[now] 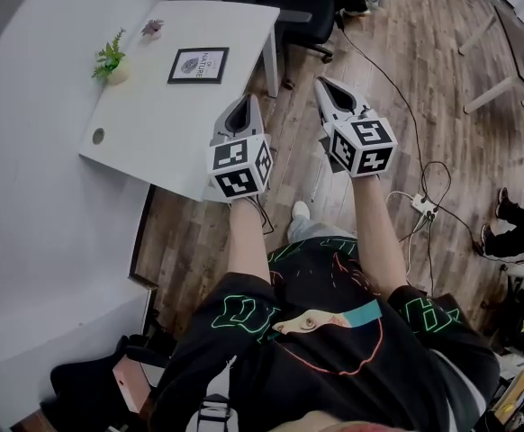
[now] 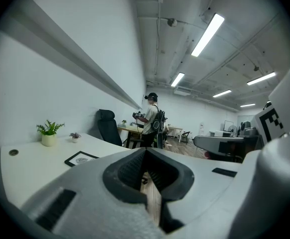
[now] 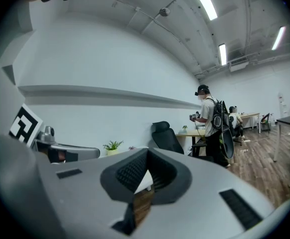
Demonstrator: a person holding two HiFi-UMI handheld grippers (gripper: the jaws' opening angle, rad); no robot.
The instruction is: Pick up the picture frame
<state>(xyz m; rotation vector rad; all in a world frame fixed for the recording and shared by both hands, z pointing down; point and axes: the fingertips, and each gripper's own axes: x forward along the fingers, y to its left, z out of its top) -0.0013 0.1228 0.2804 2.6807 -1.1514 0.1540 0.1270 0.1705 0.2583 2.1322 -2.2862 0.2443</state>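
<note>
Now, the white table (image 1: 145, 142) holds the picture frame (image 1: 198, 65) lying flat near the plant (image 1: 111, 59), well ahead of your left gripper (image 1: 243, 106) and right gripper (image 1: 328, 86); both are clenched empty, so spread one's jaws before pinching a frame edge

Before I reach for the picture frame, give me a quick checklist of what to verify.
1. Frame found, lying flat on the table: ok.
2. Left hand-held gripper open for a grasp: not ok, jaws together, empty.
3. Right hand-held gripper open: not ok, jaws together, empty.
4. Way to the frame free: ok, bare table lies between it and the left hand-held gripper; the plant stands apart to the frame's left.
5. Frame edge raised enough to grip: cannot tell.
</note>
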